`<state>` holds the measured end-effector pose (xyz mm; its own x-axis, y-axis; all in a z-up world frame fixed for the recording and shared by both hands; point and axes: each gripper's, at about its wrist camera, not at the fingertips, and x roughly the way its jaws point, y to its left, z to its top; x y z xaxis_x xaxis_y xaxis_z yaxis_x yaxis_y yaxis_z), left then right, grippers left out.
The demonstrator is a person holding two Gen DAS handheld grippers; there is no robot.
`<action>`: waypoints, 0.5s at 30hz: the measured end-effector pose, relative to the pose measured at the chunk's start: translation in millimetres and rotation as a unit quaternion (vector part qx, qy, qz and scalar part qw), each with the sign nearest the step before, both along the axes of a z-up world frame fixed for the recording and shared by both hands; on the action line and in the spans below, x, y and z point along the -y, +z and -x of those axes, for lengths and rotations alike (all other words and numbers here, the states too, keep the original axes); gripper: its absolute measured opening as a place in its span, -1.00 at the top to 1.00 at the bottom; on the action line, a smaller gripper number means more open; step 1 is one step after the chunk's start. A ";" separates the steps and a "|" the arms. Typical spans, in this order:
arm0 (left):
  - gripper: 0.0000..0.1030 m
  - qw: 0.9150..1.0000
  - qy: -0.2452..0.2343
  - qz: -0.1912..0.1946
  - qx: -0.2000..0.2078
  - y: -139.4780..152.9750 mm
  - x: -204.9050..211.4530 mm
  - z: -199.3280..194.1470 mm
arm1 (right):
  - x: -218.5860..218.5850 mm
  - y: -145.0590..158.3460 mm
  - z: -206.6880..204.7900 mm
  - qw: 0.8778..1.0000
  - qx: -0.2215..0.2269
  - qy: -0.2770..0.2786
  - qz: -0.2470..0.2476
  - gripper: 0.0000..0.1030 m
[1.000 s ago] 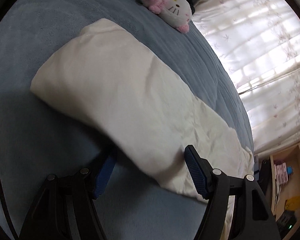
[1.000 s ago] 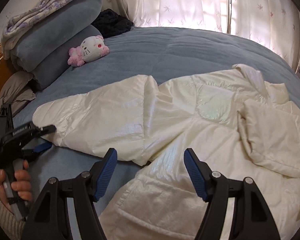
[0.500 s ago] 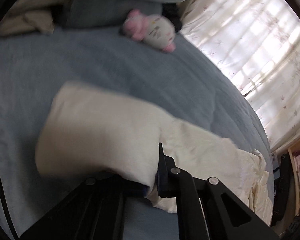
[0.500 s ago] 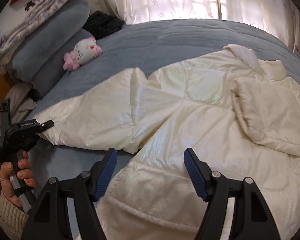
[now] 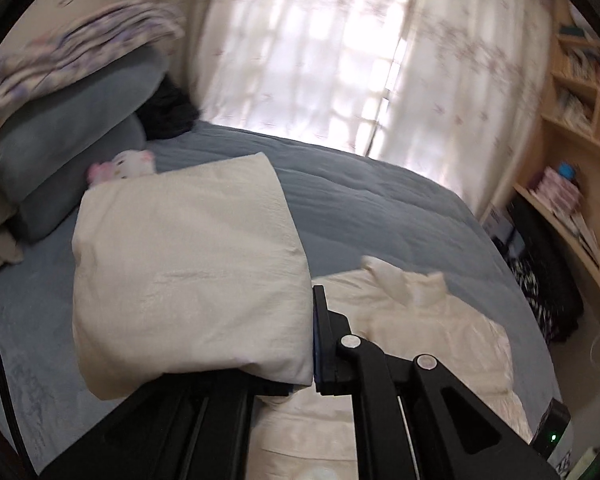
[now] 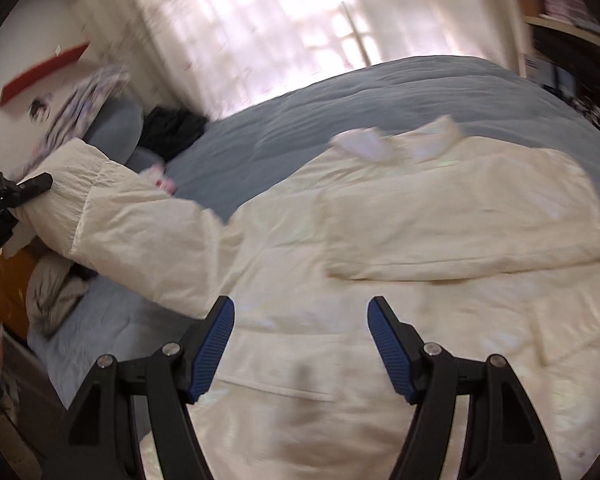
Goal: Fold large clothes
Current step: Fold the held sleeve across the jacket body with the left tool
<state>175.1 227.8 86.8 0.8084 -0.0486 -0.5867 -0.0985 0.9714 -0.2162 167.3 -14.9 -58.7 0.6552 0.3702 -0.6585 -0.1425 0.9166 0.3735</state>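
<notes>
A cream puffer jacket [image 6: 440,240] lies spread on the blue bed [image 6: 380,92]. My left gripper [image 5: 310,344] is shut on the cuff end of the jacket's sleeve [image 5: 188,276] and holds it lifted above the bed. In the right wrist view that sleeve [image 6: 132,220] stretches up and to the left to the left gripper [image 6: 16,196]. My right gripper [image 6: 300,348] is open and empty, just above the jacket's lower body. The other sleeve [image 6: 460,232] lies folded across the jacket's chest. The collar [image 6: 400,144] points to the far side.
Stacked grey-blue pillows and a patterned blanket [image 5: 72,120] sit at the bed's head with a pink and white plush toy [image 5: 120,166]. Bright curtains [image 5: 340,52] hang behind the bed. Wooden shelves [image 5: 580,128] stand at the right.
My left gripper closed on the sleeve end and lifted it up off the bed, swinging toward the jacket body. My right gripper moved closer over the jacket, still open.
</notes>
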 end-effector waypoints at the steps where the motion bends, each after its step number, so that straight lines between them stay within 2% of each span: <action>1: 0.92 1.000 -0.014 -0.011 0.001 3.4 19.1 -3.0 | 14.4 0.8 2.3 1.000 0.001 -0.012 -0.006 -0.35; 5: 0.92 0.997 -0.058 -0.049 -0.007 2.4 93.3 -4.9 | 67.2 1.7 9.8 0.998 0.008 -0.056 -0.027 -0.35; 9: 0.92 0.994 -0.087 -0.064 -0.028 -9.0 152.0 -14.7 | 118.0 -1.5 15.1 0.994 0.010 -0.099 -0.048 -0.35; 15: 0.92 0.990 -0.107 -0.082 -0.052 -39.8 209.6 -28.0 | 169.2 -13.8 17.4 0.988 0.001 -0.140 -0.070 -0.35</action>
